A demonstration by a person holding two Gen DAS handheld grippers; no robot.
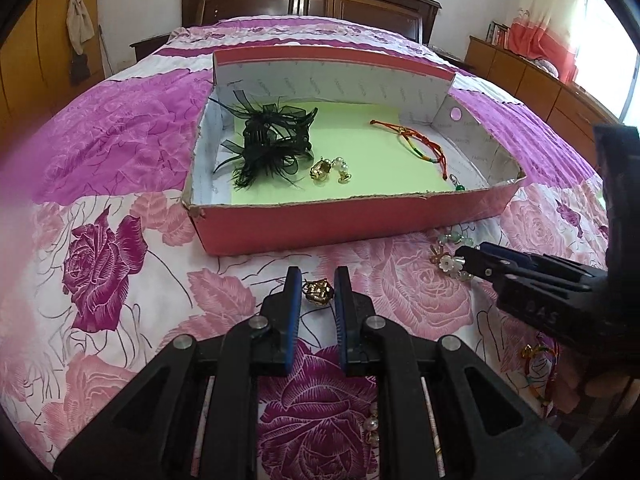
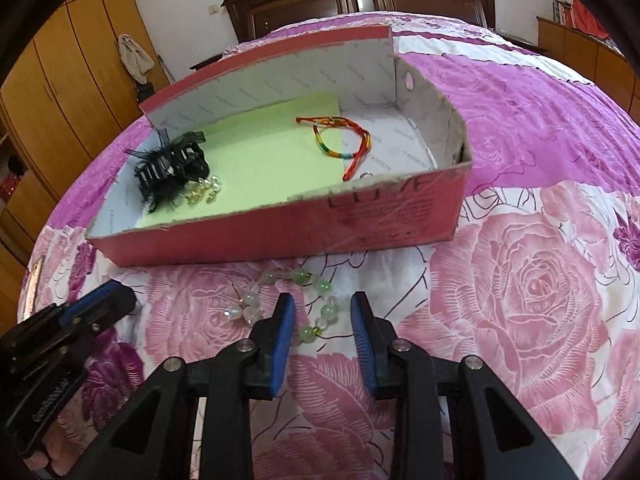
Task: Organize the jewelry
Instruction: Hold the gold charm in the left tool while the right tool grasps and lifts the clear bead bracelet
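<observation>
Bead bracelet (image 2: 316, 308) between right jaws, unclamped

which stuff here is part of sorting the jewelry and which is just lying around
Job:
red box
gold earring in the left tool
green bead bracelet at the right tool
rainbow cord bracelet
black hair clip

Lying about:
cloth hanging on the wardrobe
headboard

A bedspread (image 1: 120, 208) printed with pink and purple roses covers the bed. A dark wooden headboard (image 1: 308, 0) stands against the white wall. Orange wardrobes (image 2: 76, 80) line one side, a cloth (image 2: 134, 58) hanging on them.
</observation>
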